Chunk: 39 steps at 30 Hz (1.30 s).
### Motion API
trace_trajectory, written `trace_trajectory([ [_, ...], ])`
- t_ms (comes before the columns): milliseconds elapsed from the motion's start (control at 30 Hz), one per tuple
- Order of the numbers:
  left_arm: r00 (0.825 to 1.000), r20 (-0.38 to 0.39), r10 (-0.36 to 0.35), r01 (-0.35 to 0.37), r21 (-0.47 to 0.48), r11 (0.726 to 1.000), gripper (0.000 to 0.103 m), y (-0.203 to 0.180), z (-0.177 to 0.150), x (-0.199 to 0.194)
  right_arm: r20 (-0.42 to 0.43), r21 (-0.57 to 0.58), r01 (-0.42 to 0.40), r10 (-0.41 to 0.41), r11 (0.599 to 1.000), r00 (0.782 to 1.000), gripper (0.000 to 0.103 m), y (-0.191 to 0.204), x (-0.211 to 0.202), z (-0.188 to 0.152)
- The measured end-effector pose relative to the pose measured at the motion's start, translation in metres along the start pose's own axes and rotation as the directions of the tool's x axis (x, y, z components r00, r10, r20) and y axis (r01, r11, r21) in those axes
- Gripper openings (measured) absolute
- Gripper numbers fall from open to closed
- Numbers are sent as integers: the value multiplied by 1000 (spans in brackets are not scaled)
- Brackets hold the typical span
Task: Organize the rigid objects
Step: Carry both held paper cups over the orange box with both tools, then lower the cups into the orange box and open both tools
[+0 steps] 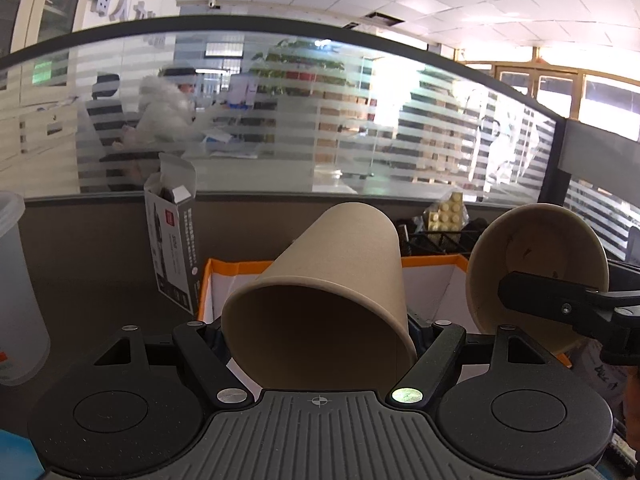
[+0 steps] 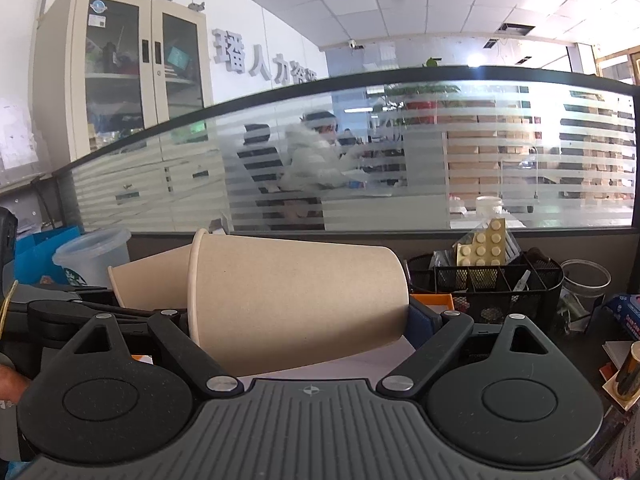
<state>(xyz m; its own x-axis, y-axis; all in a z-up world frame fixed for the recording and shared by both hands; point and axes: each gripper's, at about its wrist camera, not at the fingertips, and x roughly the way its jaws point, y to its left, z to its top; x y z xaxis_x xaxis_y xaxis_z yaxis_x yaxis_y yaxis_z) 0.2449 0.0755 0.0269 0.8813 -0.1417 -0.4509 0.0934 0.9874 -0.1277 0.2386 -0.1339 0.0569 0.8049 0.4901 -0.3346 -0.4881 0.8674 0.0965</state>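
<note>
My left gripper [image 1: 318,330] is shut on a brown paper cup [image 1: 336,280], tilted with its mouth toward the camera, above an orange-rimmed white box [image 1: 224,280]. My right gripper [image 2: 298,320] is shut on a second brown paper cup [image 2: 296,292], held on its side with its mouth to the left. That second cup also shows in the left wrist view [image 1: 536,276] at the right, mouth facing the first cup, a short gap apart. The first cup shows in the right wrist view [image 2: 152,280] just left of the second.
An open white carton [image 1: 174,248] stands left of the box. A black mesh organizer [image 2: 484,292] with a yellow brick plate [image 2: 486,254] stands behind. A clear plastic cup [image 2: 90,256] is at the left, a glass jar [image 2: 584,284] at the right. A striped glass partition [image 1: 280,120] bounds the desk.
</note>
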Motion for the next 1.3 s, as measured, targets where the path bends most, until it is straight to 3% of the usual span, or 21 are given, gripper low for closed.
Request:
trace_trajectory([
  [600,996,-87,26,-25,10,1000,78,2,-7,35,-92,-46,74,-78,996,993,88,-9,46,-6],
  [1300,985,-155,78,-68,73,995,78,-2,-14,56,-217,-112,138,-160,984,963,88,-12,84,-22],
])
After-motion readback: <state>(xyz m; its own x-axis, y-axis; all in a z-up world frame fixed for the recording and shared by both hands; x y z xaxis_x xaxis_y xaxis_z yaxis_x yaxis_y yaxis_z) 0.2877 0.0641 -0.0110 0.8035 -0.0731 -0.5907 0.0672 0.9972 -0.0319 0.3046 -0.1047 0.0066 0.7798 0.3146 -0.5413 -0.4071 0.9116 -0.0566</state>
